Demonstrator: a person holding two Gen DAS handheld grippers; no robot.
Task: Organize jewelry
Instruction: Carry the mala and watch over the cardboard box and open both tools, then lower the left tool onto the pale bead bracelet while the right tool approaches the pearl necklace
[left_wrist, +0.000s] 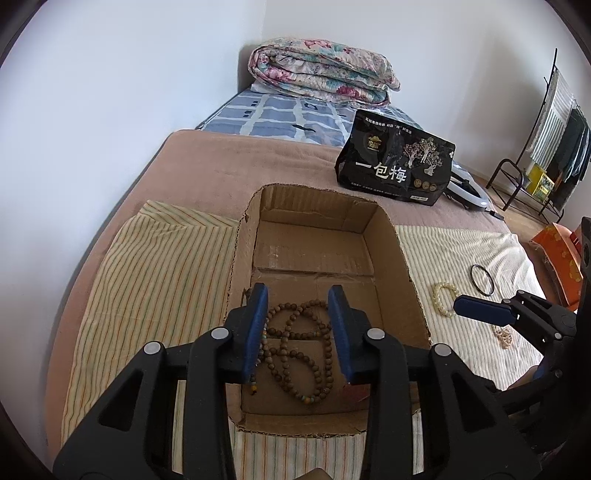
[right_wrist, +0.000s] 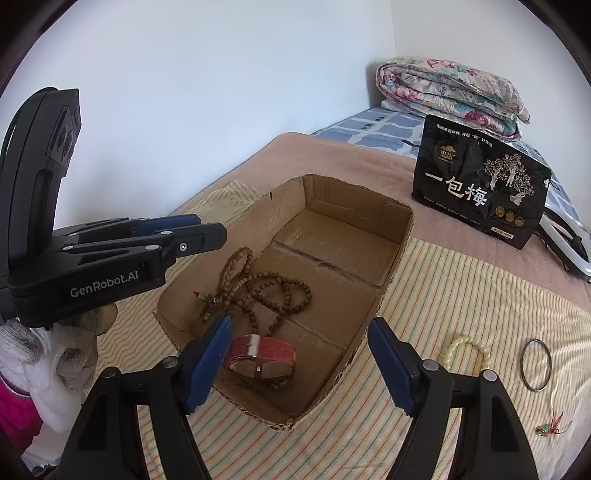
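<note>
An open cardboard box (left_wrist: 391, 240) (right_wrist: 397, 236) sits on a striped cloth on the bed. Inside lie a brown wooden bead necklace (left_wrist: 299, 343) (right_wrist: 266, 288) and a red strap bracelet (right_wrist: 264, 354). My left gripper (left_wrist: 298, 328) (right_wrist: 212, 230) is open and empty, hovering over the necklace at the box's near end. My right gripper (right_wrist: 299, 354) (left_wrist: 476, 308) is open and empty above the box's near corner by the red bracelet. On the cloth right of the box lie a pale bead bracelet (left_wrist: 443, 299) (right_wrist: 467, 350), a dark metal bangle (left_wrist: 482, 280) (right_wrist: 536, 364), and a small red-green charm (right_wrist: 550, 428).
A black snack bag (left_wrist: 395, 162) (right_wrist: 480, 184) stands behind the box. A folded floral quilt (left_wrist: 321, 70) (right_wrist: 450, 92) lies at the bed's head. An orange box (left_wrist: 557, 258) and a clothes rack (left_wrist: 546, 140) stand at the right.
</note>
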